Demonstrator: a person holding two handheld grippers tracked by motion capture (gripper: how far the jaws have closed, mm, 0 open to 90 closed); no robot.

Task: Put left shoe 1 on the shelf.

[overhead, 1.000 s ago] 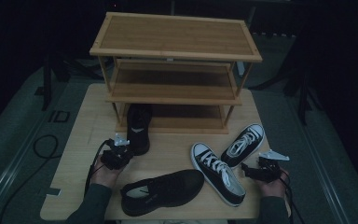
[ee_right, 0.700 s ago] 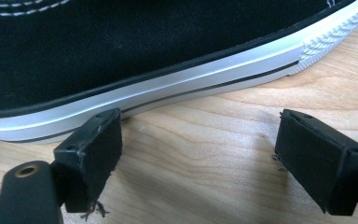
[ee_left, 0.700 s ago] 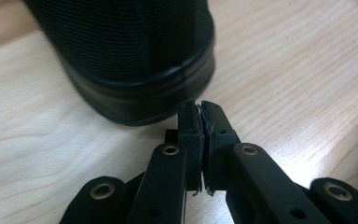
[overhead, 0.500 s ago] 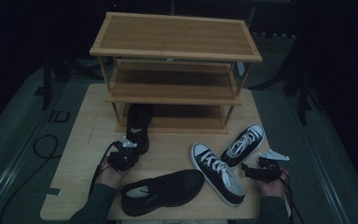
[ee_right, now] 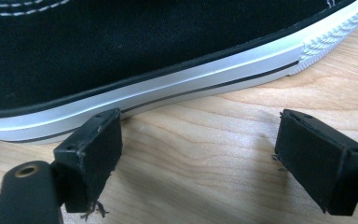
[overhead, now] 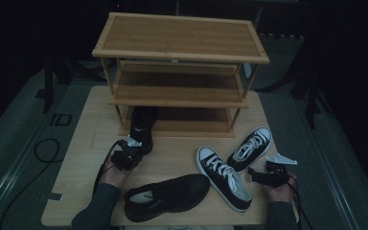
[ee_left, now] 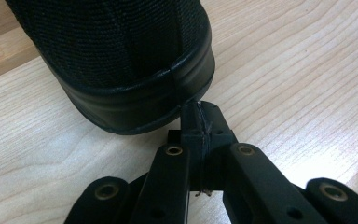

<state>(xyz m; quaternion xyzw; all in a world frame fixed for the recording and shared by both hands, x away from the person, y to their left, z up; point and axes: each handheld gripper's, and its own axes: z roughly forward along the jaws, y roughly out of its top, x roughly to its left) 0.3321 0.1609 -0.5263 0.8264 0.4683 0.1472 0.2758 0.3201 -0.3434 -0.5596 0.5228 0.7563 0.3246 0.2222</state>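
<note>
Shoe heel (ee_left: 135,88) against closed left hand-held gripper (ee_left: 200,116)

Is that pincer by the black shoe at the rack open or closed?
Closed: the left gripper has its jaws pressed together, empty, just behind the black shoe.

The high view looks down the table (overhead: 76,143); both tongs views sit close above its wood.

The shelf rack (overhead: 179,72) stands at the table's (overhead: 76,172) far side. One slip-on shoe (overhead: 143,125) pokes from its bottom tier, left. Before the rack lie another slip-on (overhead: 167,196) and, rightward, two sneakers (overhead: 223,177) (overhead: 250,148).
</note>
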